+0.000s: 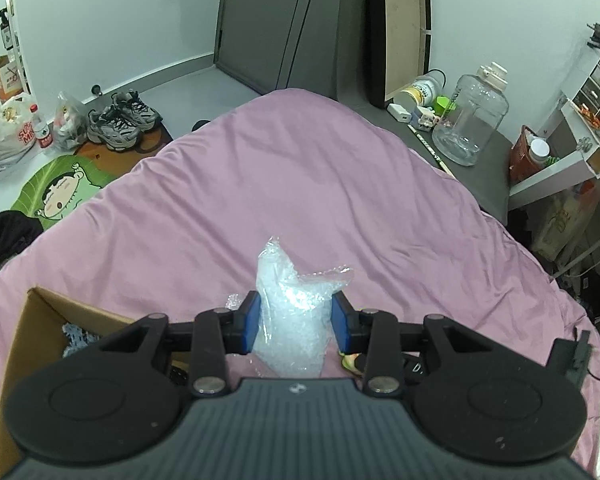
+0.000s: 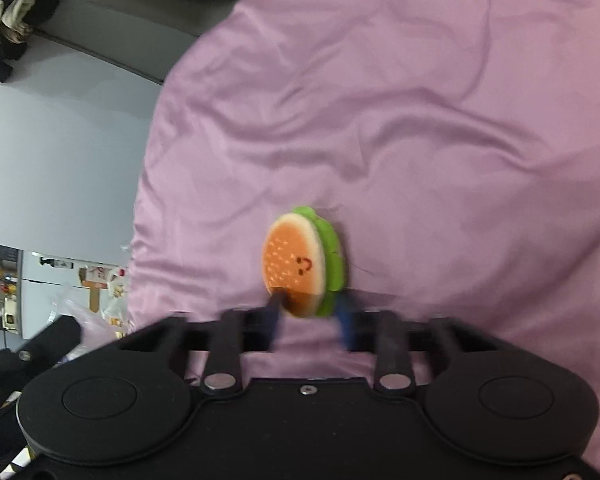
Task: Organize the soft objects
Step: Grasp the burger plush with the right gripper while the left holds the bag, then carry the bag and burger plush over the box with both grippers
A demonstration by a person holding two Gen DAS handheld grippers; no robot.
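Note:
My left gripper (image 1: 298,312) is shut on a crumpled wad of clear bubble wrap (image 1: 294,304), which stands up between the blue pads above the pink bedspread (image 1: 300,184). An open cardboard box (image 1: 40,320) sits on the bed just left of that gripper, with something pale blue inside. My right gripper (image 2: 310,310) is shut on a plush hamburger toy (image 2: 302,262) with an orange bun, a small face and a green lettuce edge, held on its side over the bedspread (image 2: 420,120). The right view is blurred by motion.
Beside the bed are a dark bedside surface with a large clear water jug (image 1: 470,120) and bottles, white shelves (image 1: 580,136) at right, and sneakers (image 1: 122,120), plastic bags and a green cartoon mat (image 1: 60,196) on the floor at left. A black cable device (image 1: 576,356) lies on the bed at right.

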